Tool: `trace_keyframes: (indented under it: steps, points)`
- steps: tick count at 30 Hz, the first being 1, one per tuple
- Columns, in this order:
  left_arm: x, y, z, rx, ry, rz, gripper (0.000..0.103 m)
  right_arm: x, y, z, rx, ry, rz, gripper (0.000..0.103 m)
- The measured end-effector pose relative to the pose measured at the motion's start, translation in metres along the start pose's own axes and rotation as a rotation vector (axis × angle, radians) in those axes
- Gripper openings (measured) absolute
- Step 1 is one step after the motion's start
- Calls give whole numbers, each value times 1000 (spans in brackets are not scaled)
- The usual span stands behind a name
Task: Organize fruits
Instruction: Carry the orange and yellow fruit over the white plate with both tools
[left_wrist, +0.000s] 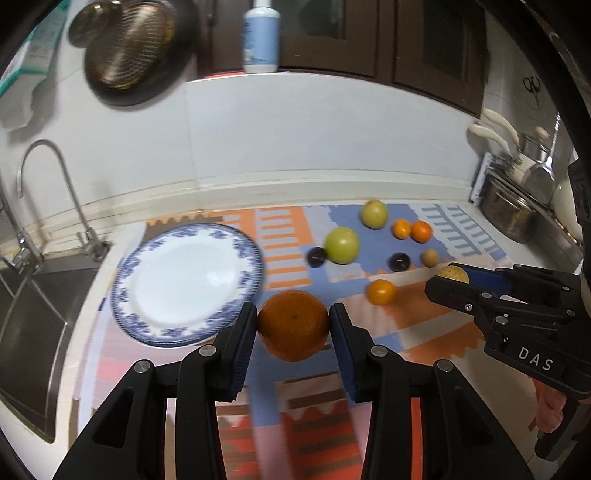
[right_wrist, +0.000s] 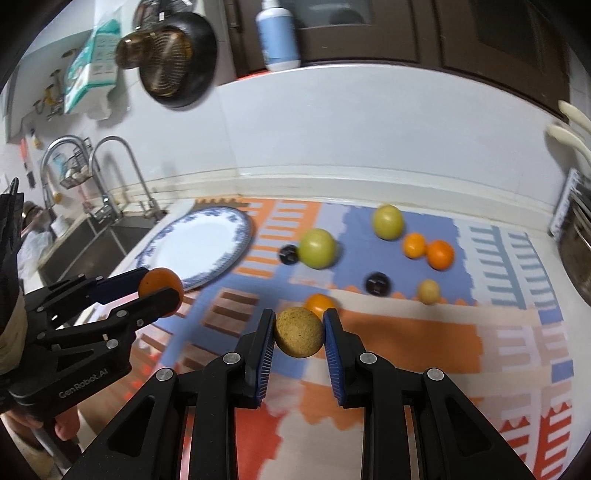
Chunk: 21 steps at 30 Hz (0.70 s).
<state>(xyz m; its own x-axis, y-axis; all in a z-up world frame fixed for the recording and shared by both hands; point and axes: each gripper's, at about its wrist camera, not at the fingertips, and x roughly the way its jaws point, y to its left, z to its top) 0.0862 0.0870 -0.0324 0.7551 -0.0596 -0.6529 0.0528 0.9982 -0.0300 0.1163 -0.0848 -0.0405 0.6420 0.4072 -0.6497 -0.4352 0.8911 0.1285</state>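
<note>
1. Fruit sat in both claws: the left claw (left_wrist: 293, 323) was clamped on a large orange (left_wrist: 293, 325), its two pads pressing the fruit's sides, with the orange raised clear of the patterned mat (left_wrist: 424, 325).
2. Right claw (right_wrist: 299, 332) was closed on a round tan fruit (right_wrist: 299, 333), pinched between the blue pads at the very tips and held above the mat.
3. Blue-rimmed plate (left_wrist: 192, 280) lay on the worktop just left of the held orange, beside the sink (left_wrist: 33, 314), with nothing on it.
4. Loose fruit lay farther back on the mat: two green fruits (left_wrist: 341, 244), two small oranges (left_wrist: 421, 231) touching each other, two dark plums (left_wrist: 399, 262), a small tan fruit (left_wrist: 430, 257) and a yellow-orange fruit (left_wrist: 381, 291) just beyond the right claw's tips.
</note>
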Motion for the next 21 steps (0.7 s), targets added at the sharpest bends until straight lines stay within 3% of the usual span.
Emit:
trace_keyframes:
  steps: [12, 21]
  points:
    - [-6, 66, -4, -69, -9, 124, 40, 40, 65, 24, -82, 11, 122, 28]
    - [10, 103, -3, -100, 19, 159, 40, 78, 98, 45, -143, 44, 159, 28]
